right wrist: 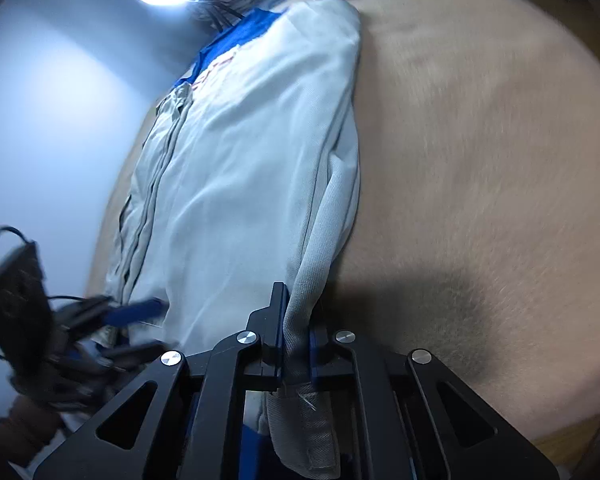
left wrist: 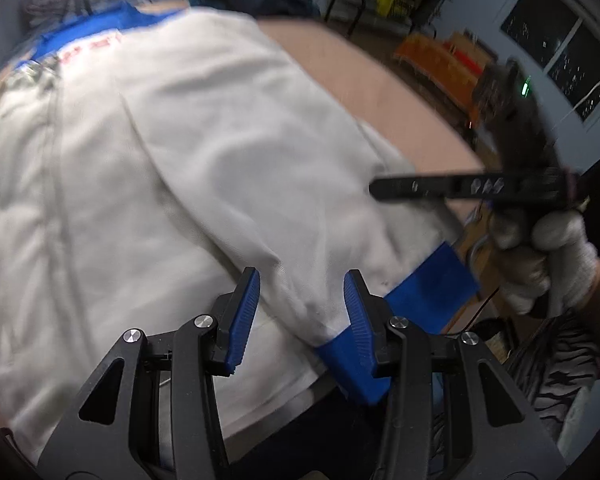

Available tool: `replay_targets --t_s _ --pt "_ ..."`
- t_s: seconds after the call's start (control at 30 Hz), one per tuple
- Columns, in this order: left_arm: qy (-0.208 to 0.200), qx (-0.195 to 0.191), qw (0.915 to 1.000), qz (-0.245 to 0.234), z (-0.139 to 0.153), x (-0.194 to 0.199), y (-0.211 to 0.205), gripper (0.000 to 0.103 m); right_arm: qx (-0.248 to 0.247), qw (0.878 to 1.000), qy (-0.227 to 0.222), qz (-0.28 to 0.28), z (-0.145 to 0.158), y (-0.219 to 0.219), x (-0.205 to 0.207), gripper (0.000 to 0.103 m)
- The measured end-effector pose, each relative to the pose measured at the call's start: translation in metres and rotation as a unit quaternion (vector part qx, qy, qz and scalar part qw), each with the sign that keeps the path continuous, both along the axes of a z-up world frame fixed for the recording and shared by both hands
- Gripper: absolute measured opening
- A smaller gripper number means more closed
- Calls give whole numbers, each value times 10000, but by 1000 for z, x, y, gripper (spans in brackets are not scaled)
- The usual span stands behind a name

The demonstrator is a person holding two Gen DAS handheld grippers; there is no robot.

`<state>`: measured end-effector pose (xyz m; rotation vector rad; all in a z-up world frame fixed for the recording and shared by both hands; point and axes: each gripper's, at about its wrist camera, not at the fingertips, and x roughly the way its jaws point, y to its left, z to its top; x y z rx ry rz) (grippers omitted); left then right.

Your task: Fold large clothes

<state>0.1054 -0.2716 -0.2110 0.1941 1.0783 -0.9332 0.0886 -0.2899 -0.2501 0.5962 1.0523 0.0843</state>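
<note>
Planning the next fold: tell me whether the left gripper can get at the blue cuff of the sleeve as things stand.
Probably yes. The left gripper is open with nothing between its pads, and the blue cuff lies exposed just beside its right finger, nothing covering it. The right gripper is shut on the jacket edge elsewhere.

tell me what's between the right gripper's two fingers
A fold of the white jacket's edge, pinched in the right gripper; the right wrist view shows it.

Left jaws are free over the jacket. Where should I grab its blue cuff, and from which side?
Take the blue cuff at its free outer edge, coming in from the table's near edge. It lies flat at the end of the sleeve folded across the white jacket, so only that edge offers one layer. The left gripper hangs open beside it; the right gripper already pinches a fold.
</note>
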Motion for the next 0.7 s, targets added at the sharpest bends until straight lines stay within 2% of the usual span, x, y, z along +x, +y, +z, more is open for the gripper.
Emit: replay_targets --t_s 0.17,0.33,0.53,0.7 --pt "-6 -639 9958 652 37 14 61 44 -691 9968 -332 230 37 24 8 6" --pt "-46 -996 9858 1352 54 36 112 44 -902 9915 -701 615 68 53 20 5" --pt "32 -1283 9720 1968 64 54 163 44 -1089 9813 -980 1247 83 101 44 5" --pt "167 -1409 9613 2361 60 62 196 44 -1237 9699 -997 1843 76 149 71 5"
